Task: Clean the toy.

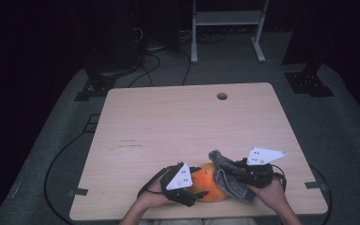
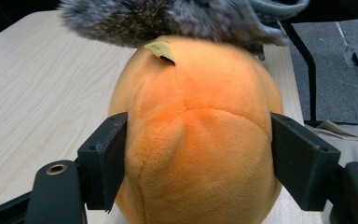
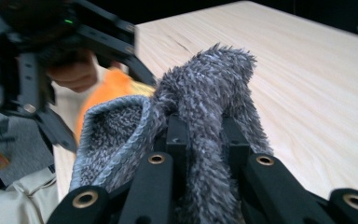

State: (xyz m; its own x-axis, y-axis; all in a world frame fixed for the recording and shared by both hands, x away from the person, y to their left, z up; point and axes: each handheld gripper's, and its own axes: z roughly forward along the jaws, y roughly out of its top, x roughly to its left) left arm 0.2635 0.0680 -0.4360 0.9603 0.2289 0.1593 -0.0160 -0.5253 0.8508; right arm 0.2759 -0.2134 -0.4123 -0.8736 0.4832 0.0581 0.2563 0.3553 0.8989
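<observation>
At the near edge of the wooden table, the person is working on an orange plush toy with both grippers. The left gripper is bracketing the toy's rounded end from both sides, its pads lying against the orange pile; the plush is sitting between the jaws and appears to be lightly clamped there, steadied against the tabletop. The right gripper is pinching a grey fuzzy cloth, its jaws closed tight on a bunched fold that is standing up between them, while the rest of the cloth is draping down toward the toy. In the high view the cloth is lying over the toy's right-hand side, and from the left gripper view its grey pile is resting on the far top of the plush, just past a small tan tag. The relation that matters is this: the toy is lying between the two hands with its long axis running roughly from one gripper to the other, the left holding the near end and the cloth touching the opposite end. By my reading, any next stroke of the cloth would be travelling along that axis toward the left gripper, so that grip needs to be holding firm.
</observation>
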